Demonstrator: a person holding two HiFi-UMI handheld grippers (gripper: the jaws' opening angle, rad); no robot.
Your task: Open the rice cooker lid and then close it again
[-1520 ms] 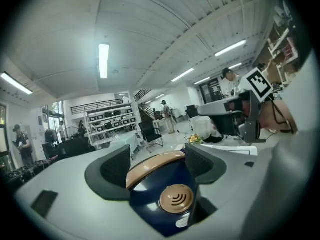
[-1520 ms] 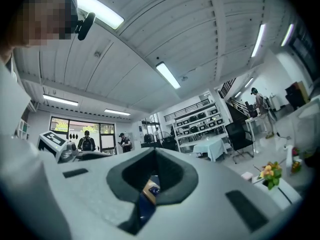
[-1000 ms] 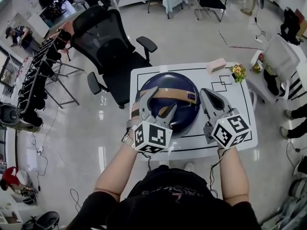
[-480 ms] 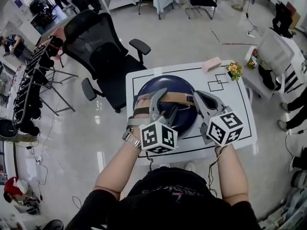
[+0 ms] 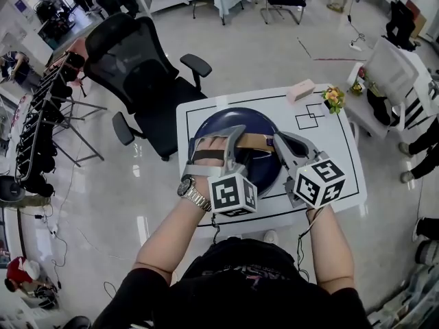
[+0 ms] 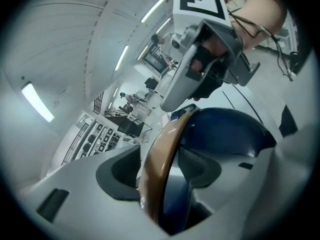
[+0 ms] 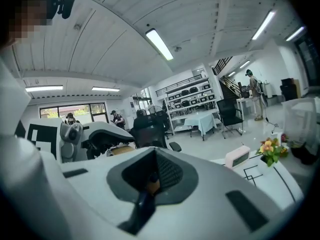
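A dark blue round rice cooker (image 5: 233,120) sits on a white table (image 5: 336,149), its tan handle (image 5: 259,141) lying across the lid. My left gripper (image 5: 216,149) straddles the left part of that handle. In the left gripper view the handle (image 6: 162,149) runs between the pads (image 6: 120,174); the jaws are closing, and a sliver of blue lid (image 6: 225,129) still shows beside the right pad. My right gripper (image 5: 281,142) is shut with nothing in it, its tip at the cooker's right shoulder near the handle's end. In its own view the right gripper (image 7: 152,179) shows only shut jaws.
A pink box (image 5: 302,90) and a small flower pot (image 5: 333,96) stand at the table's far right corner. A black office chair (image 5: 147,74) stands just beyond the table on the left. Racks (image 5: 41,115) line the far left, with more furniture on the right.
The left gripper has rolled and come down over the handle, and its jaws have narrowed around it. The right gripper has sunk a little toward the cooker's right side.
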